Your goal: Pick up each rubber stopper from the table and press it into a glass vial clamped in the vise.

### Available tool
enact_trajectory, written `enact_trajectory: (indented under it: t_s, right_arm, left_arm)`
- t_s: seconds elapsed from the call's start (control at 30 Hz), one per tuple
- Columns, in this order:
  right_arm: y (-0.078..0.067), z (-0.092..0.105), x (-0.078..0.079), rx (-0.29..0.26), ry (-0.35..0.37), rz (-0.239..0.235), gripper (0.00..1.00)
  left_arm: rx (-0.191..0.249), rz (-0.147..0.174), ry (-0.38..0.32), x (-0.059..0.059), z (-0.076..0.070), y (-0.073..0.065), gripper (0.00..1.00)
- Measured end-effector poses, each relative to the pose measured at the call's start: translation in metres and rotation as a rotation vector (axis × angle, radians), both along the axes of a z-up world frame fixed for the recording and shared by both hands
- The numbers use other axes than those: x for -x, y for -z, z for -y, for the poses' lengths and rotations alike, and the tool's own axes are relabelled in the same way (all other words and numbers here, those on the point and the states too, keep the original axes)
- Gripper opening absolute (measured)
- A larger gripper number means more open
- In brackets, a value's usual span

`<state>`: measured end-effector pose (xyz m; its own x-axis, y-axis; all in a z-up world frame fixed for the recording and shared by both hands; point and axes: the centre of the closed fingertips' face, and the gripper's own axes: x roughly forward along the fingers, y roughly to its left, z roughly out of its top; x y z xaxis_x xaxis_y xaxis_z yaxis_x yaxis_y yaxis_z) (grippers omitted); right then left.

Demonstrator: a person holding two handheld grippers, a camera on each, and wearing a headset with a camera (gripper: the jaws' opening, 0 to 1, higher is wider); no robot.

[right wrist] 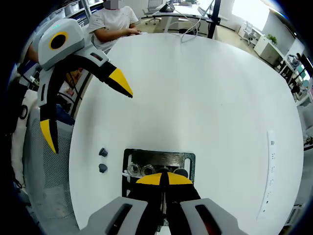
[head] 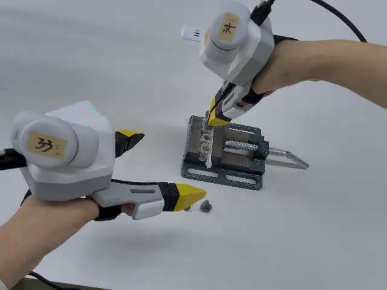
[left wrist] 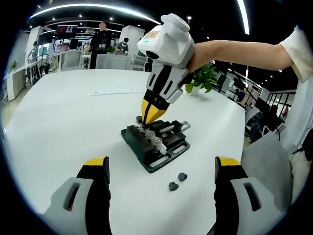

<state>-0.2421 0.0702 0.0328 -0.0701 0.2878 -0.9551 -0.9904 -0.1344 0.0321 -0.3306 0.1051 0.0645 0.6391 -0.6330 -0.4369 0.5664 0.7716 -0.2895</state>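
Table: the big round white table (head: 314, 235) is smooth and a little shiny.
Room: a bright open office with desks and chairs behind the table. People stand far back. A leafy green plant (left wrist: 205, 78) sits past the table edge, and long strip lights (left wrist: 243, 13) glow overhead.
Vise: the dark grey metal vise (head: 221, 175) sits flat on the table, with its screw handle sticking out to one side.
Vials: small clear glass vials (head: 207, 145) stand in a row, squeezed between the vise's jaws.
Stoppers: two small grey rubber stoppers (left wrist: 182, 176) lie close together on the table, just beside the vise (in the head view one peeks out by a yellow tip).
Left gripper: the white left gripper with yellow tips (head: 166, 164) hangs low over the table near the stoppers. Its jaws are spread wide apart and hold nothing.
Right gripper: the white right gripper with yellow tips (head: 213, 121) points down at the vials. Its jaws are pressed together, and I cannot tell if a stopper is pinched between them.
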Motion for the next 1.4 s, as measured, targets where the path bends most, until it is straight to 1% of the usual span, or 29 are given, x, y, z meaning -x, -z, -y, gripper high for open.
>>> enact_trajectory:
  t_s: [0.07,0.2,0.4,0.8,0.87,0.93,1.0,1.07,1.13,1.37,1.4]
  right_arm:
    - [0.000,0.001,0.001,-0.013,-0.016,0.013,0.00]
    - [0.001,-0.001,-0.003,-0.015,-0.011,0.010,0.00]
    - [0.001,-0.001,-0.003,-0.029,-0.009,0.011,0.00]
    - [0.002,-0.002,-0.005,-0.035,-0.033,0.028,0.00]
    - [0.002,-0.001,-0.006,-0.037,-0.032,0.028,0.03]
    - [0.001,0.000,-0.007,-0.041,-0.024,0.026,0.08]
    - [-0.001,0.002,-0.004,-0.053,-0.023,0.015,0.13]
    - [-0.003,0.005,0.001,-0.071,-0.022,0.020,0.14]
    - [-0.004,0.005,0.002,-0.081,-0.017,0.016,0.19]
    - [-0.008,0.007,0.015,-0.130,0.000,0.023,0.39]
    - [-0.009,0.007,0.017,-0.146,-0.003,0.024,0.41]
  left_arm:
    - [-0.001,-0.001,0.001,0.001,0.001,-0.001,0.88]
    - [-0.006,-0.002,0.003,0.001,0.002,-0.002,0.88]
    - [-0.006,-0.003,0.005,0.001,0.002,-0.003,0.88]
    - [-0.009,-0.006,0.011,0.001,0.000,-0.001,0.88]
    - [-0.009,-0.006,0.013,0.002,0.001,-0.001,0.88]
    - [-0.009,-0.004,0.014,0.002,0.001,-0.002,0.88]
    - [-0.010,-0.003,0.016,0.002,0.001,-0.002,0.88]
    - [-0.009,-0.003,0.016,0.002,0.001,-0.002,0.88]
    - [-0.010,-0.003,0.017,0.002,0.001,-0.002,0.88]
    - [-0.014,0.001,0.021,0.004,0.001,-0.003,0.88]
    - [-0.018,0.003,0.023,0.005,0.001,-0.004,0.88]
